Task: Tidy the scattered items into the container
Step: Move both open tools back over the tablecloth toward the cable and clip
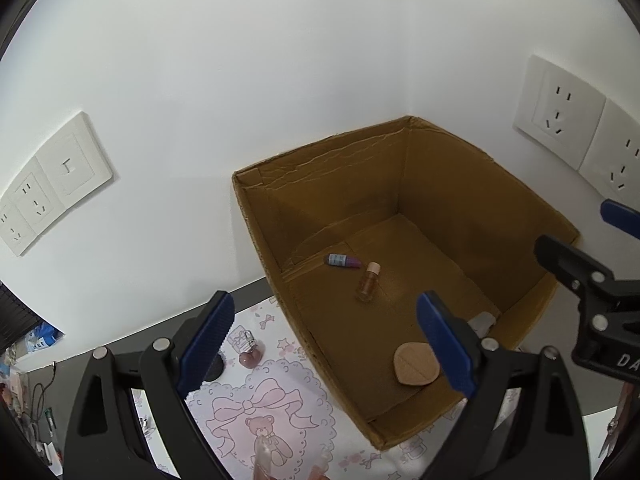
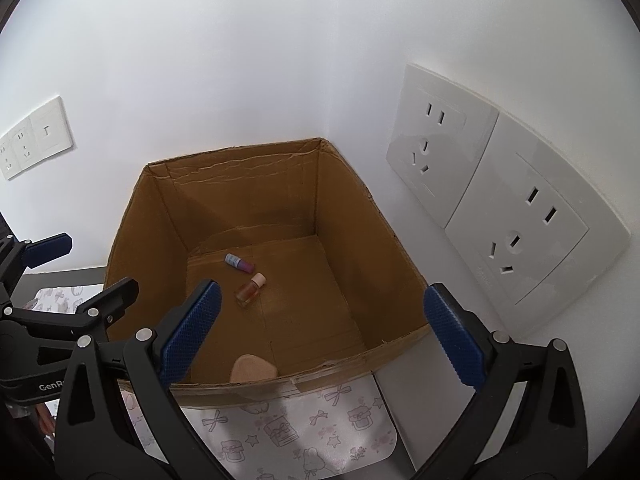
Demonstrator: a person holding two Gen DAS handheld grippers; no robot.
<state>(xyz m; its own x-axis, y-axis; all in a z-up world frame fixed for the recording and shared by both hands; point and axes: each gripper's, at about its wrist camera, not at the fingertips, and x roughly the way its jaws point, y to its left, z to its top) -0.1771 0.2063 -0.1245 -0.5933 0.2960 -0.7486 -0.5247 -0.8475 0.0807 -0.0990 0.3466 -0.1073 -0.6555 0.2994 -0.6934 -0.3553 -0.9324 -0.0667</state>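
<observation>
An open cardboard box (image 1: 256, 216) (image 2: 132, 216) stands in the wall corner. On its floor lie a small blue-and-purple bottle (image 1: 342, 260) (image 2: 239, 263), an amber bottle with a pink cap (image 1: 368, 282) (image 2: 251, 289) and a tan sponge puff (image 1: 415, 363) (image 2: 253, 367). A white object (image 1: 482, 319) shows behind my left gripper's right finger. My left gripper (image 1: 326, 340) is open and empty above the box's near-left edge. My right gripper (image 2: 320, 334) is open and empty above the box's front wall. A pink bottle (image 1: 250, 358) stands on the mat outside the box.
A pink-print mat (image 1: 260, 408) (image 2: 312, 432) covers the table in front of the box. Wall sockets (image 2: 500, 200) (image 1: 52, 184) flank the corner. A black disc (image 1: 213, 366) lies on the mat. Cables and clutter (image 1: 36, 400) sit far left.
</observation>
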